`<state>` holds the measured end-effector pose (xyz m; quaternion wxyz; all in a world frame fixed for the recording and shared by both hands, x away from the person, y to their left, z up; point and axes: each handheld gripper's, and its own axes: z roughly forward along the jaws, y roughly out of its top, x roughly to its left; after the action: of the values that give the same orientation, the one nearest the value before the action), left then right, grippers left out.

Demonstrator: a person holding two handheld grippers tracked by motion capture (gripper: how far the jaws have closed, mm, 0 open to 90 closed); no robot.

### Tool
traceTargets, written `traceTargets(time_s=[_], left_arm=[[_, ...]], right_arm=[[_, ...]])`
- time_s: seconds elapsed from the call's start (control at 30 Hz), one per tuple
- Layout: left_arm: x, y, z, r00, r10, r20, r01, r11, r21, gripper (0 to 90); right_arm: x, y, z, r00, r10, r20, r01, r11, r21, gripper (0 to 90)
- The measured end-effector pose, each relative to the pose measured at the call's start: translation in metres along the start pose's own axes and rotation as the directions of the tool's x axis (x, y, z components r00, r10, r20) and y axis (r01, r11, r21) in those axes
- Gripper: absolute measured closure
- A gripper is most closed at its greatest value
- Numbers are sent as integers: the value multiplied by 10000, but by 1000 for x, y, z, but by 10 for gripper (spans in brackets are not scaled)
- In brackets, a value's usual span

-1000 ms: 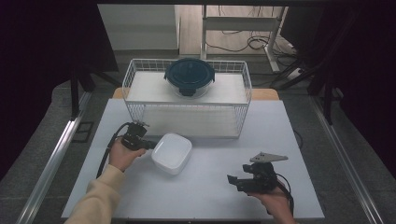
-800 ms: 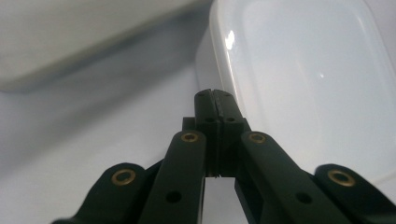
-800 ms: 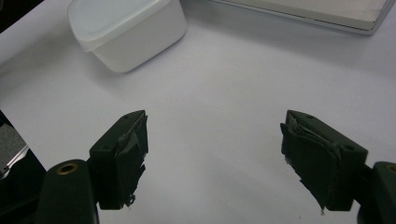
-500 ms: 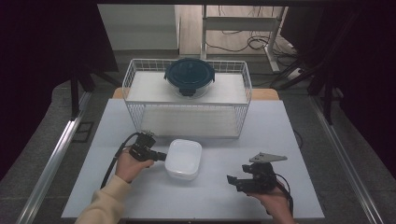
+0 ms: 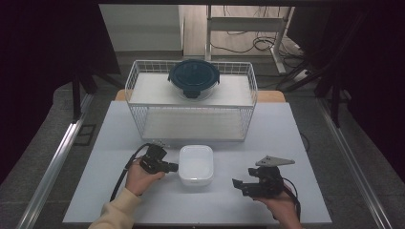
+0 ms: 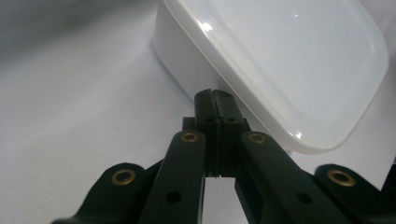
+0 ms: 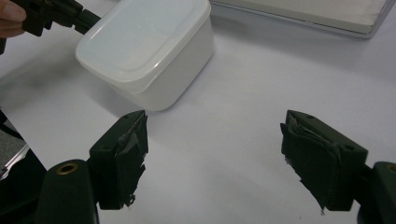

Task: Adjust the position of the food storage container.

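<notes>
A white square container (image 5: 196,164) with a translucent lid lies on the white table between the two grippers. My left gripper (image 5: 172,167) is shut with nothing between its jaws. Its closed tips (image 6: 215,95) rest against the container's side wall (image 6: 182,60), just under the lid rim. The right gripper (image 5: 239,183) sits near the front right of the table, open and empty. Its two padded fingers (image 7: 126,154) stand wide apart. The container (image 7: 149,51) is beyond them to the left, with the left gripper (image 7: 70,14) at its far side.
A white wire basket (image 5: 133,76) stands at the back of the table. A round glass container with a dark blue lid (image 5: 193,78) sits on its upper white shelf. Bare table surface (image 5: 296,133) lies to the right of the white container.
The left gripper has moved right and a little toward the table's front. The white container has slid right with it, toward the table's middle. The right gripper has stayed put.
</notes>
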<state>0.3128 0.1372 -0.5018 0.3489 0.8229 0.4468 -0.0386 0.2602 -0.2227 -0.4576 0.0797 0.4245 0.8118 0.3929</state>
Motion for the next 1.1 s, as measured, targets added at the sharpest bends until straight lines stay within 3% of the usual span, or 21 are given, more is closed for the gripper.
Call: traceTargets(time_s=[0.1, 0.23, 0.33, 0.43, 0.5, 0.57, 0.63, 0.7, 0.77, 0.87, 1.1], left_arm=[[0, 0, 0, 10000, -23, 0, 23, 10000, -83, 900], [0, 0, -20, 9992, 23, -406, -59, 9962, -874, 900], [-3, -5, -45, 9991, -82, -426, 9, 9854, -1701, 900], [-10, -16, -59, 9994, -131, -327, 59, 9770, -2132, 889], [-15, -27, -66, 9971, -562, -522, 414, 9673, -2504, 786], [-19, -34, -71, 9959, -678, -594, 499, 9637, -2625, 672], [-22, -37, -73, 9949, -641, -785, 428, 9678, -2481, 533], [-23, -38, -74, 9926, -774, -935, 516, 9665, -2516, 416], [-22, -37, -73, 9919, -957, -836, 714, 9639, -2565, 336], [-18, -38, -72, 9935, -989, -558, 819, 9642, -2521, 299], [-15, -40, -75, 9926, -1120, -469, 960, 9603, -2618, 276]], right_arm=[[1, 1, -1, 10000, -48, 6, 48, 10000, -14, 227], [-1, 1, -3, 10000, -13, 62, 13, 10000, -83, 227], [-2, 2, -6, 10000, -4, 80, 6, 9998, -205, 227], [-2, 3, -8, 10000, 11, 61, -9, 9996, -281, 227], [-1, 3, -9, 10000, -19, 38, 20, 9995, -314, 227], [1, 3, -11, 10000, -66, 33, 67, 9993, -373, 227], [1, 4, -13, 9999, -121, 8, 121, 9989, -461, 226], [1, 5, -14, 10000, -98, -3, 98, 9987, -496, 226], [0, 5, -14, 10000, -78, -3, 78, 9987, -507, 226], [-1, 4, -14, 10000, -90, 4, 90, 9988, -491, 225], [-2, 4, -14, 9999, -105, -8, 105, 9986, -510, 224]])
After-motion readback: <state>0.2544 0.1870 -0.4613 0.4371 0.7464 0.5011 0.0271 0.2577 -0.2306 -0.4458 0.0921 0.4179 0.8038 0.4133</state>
